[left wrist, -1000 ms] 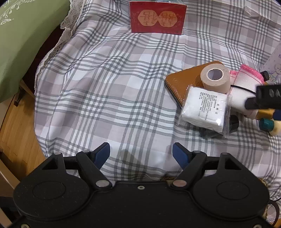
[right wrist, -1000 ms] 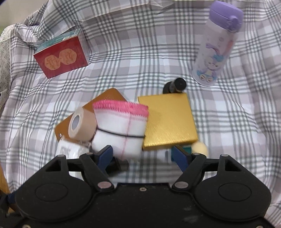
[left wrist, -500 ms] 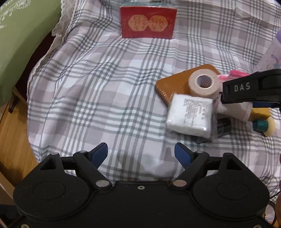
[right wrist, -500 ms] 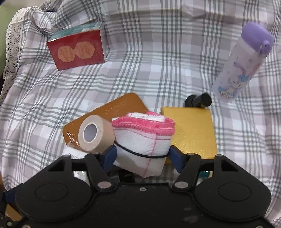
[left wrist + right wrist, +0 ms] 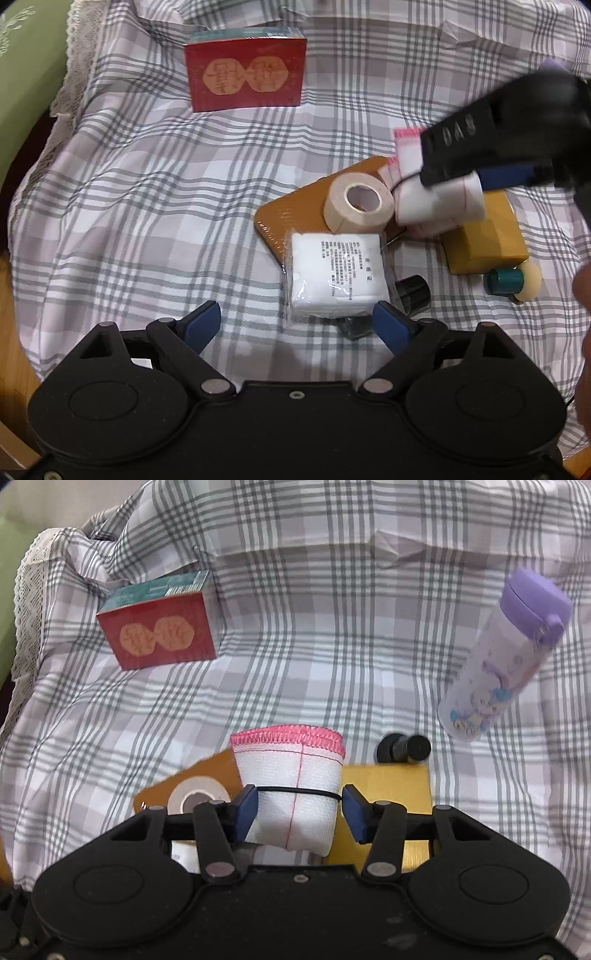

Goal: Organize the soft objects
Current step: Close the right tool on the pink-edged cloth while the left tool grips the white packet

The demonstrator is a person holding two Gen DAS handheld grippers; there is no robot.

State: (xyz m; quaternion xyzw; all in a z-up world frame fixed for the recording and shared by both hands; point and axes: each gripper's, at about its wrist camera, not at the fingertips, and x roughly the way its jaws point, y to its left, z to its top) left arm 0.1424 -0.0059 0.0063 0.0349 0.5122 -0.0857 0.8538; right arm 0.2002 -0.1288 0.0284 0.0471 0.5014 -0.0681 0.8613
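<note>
Right tongs [image 5: 297,808] clamp rolled cloth [image 5: 291,775], hiding tape roll [image 5: 197,797]; left tongs [image 5: 297,325] empty, widening.

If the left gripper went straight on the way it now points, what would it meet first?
Probably only the checked cloth. The left gripper has its jaws opening with nothing between them, and bare cloth lies straight ahead. The plastic-wrapped white packet sits just off its right finger, so it might be grazed; depth is unclear.
</note>
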